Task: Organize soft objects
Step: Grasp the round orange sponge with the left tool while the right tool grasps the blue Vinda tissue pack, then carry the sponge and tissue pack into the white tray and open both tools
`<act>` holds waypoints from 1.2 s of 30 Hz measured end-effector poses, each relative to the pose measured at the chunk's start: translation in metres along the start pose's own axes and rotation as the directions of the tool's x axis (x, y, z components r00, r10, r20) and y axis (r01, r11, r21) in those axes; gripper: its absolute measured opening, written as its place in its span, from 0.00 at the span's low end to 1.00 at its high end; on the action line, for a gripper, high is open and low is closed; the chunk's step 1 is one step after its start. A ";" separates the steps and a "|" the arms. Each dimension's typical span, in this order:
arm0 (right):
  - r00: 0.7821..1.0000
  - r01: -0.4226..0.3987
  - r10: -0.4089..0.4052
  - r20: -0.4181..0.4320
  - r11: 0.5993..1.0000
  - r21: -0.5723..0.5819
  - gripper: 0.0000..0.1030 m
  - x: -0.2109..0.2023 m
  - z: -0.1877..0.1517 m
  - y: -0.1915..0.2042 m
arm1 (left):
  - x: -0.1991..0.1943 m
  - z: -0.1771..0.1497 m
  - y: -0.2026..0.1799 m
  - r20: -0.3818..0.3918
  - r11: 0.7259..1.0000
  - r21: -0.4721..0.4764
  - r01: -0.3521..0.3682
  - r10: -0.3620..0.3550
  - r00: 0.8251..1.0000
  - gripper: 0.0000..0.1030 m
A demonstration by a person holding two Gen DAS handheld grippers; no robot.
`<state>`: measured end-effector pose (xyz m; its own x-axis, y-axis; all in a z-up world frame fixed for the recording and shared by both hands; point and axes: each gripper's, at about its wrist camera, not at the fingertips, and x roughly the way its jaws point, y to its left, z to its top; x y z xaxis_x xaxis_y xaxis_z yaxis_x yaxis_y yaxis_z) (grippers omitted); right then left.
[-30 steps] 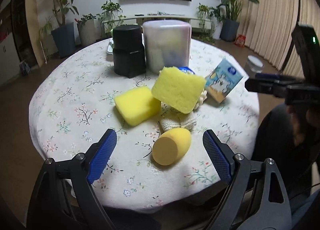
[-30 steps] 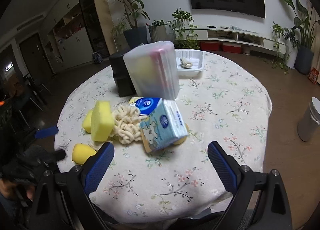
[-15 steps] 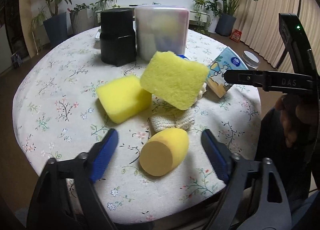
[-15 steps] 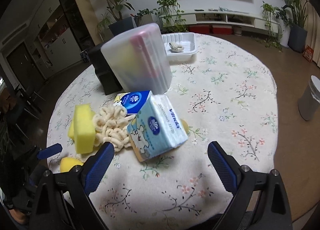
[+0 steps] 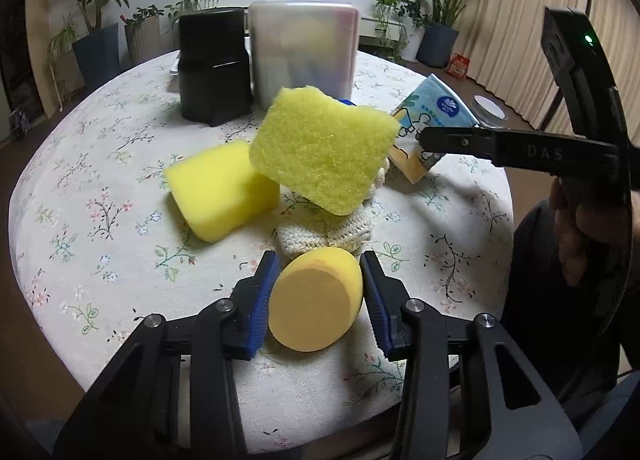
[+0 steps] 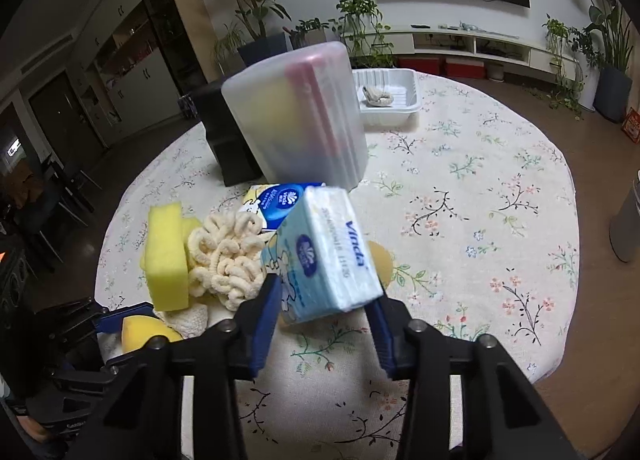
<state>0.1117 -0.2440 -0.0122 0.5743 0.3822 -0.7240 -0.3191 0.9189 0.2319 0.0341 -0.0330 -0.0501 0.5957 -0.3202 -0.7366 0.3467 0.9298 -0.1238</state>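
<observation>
My left gripper (image 5: 318, 292) is shut on an orange egg-shaped sponge (image 5: 316, 300) near the front of the round floral table (image 5: 80, 195). Behind the egg sponge lie a knitted cream cloth (image 5: 324, 234), a yellow sponge block (image 5: 220, 187) and a rough yellow-green sponge (image 5: 324, 147) leaning on the pile. My right gripper (image 6: 324, 300) is shut on a blue Vinda tissue pack (image 6: 324, 252). Next to it lie a cream noodle-like mitt (image 6: 224, 256), a second tissue pack (image 6: 280, 199) and the yellow-green sponge on edge (image 6: 166, 256).
A frosted plastic box (image 6: 300, 119) and a black box (image 5: 212, 63) stand at the back of the table. A white tray (image 6: 388, 95) holding a small cloth sits behind them. Potted plants and a TV shelf line the far wall.
Both grippers moved forward and closed: the left onto the orange egg sponge, the right onto the Vinda tissue pack. Both were wide open before.
</observation>
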 end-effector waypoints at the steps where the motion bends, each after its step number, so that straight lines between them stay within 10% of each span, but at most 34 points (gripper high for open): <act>1: 1.000 0.000 0.000 0.007 1.000 -0.003 0.39 -0.002 0.000 0.001 | -0.001 0.000 0.001 0.003 1.000 -0.006 -0.001 0.001 1.000 0.37; 5: 0.999 -0.013 0.012 0.036 1.000 0.006 0.27 -0.010 -0.001 0.001 | -0.008 0.000 0.006 0.032 0.999 -0.043 0.002 -0.001 0.999 0.36; 36: 0.999 0.032 -0.031 -0.040 0.999 0.028 0.26 -0.059 -0.026 -0.009 | -0.041 0.007 0.055 0.066 0.978 -0.209 -0.012 0.026 0.998 0.35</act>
<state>0.0616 -0.2776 0.0113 0.5531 0.3495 -0.7563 -0.2794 0.9330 0.2269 0.0337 0.0298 -0.0222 0.6507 -0.3073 -0.6944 0.1810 0.9509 -0.2512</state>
